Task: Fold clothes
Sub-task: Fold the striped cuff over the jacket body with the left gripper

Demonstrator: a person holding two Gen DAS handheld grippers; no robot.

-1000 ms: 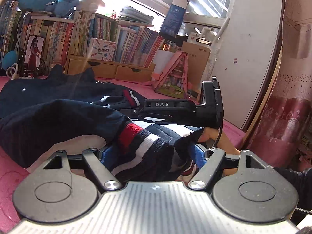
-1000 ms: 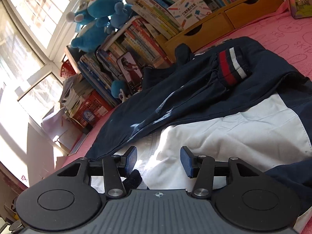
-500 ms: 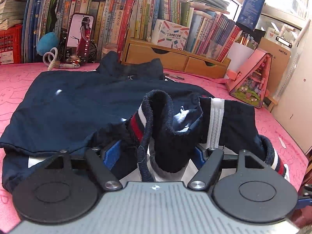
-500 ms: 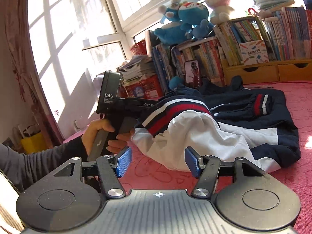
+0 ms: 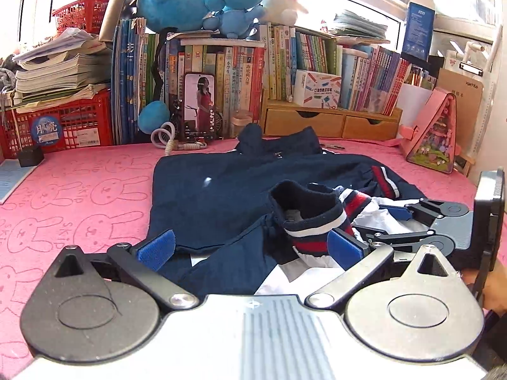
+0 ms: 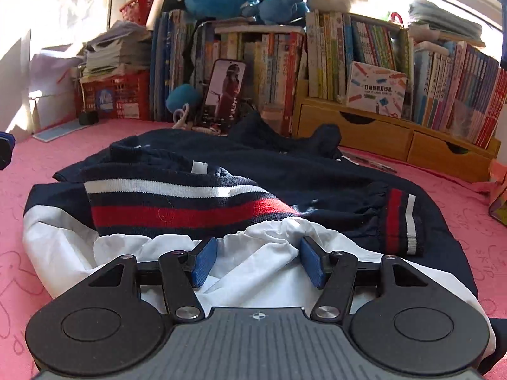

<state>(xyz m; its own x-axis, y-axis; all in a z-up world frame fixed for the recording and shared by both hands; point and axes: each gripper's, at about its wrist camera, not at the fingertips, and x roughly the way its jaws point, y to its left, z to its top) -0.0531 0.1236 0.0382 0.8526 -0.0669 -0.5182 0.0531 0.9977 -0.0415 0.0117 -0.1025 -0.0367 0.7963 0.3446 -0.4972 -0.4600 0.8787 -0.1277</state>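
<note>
On pink bedspread (image 5: 79,183): navy jacket (image 5: 221,183); bookshelf (image 5: 221,72) behind; both grippers' fingers apart, empty.

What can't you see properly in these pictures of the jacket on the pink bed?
- Jacket, left wrist view: its near part is hidden behind the left gripper.
- Right gripper, right wrist view: white fabric lies between its fingers; whether the pads press it cannot be told.
- Person's hand, left wrist view: cut off by the right edge.
- Book titles: too small to read.
</note>
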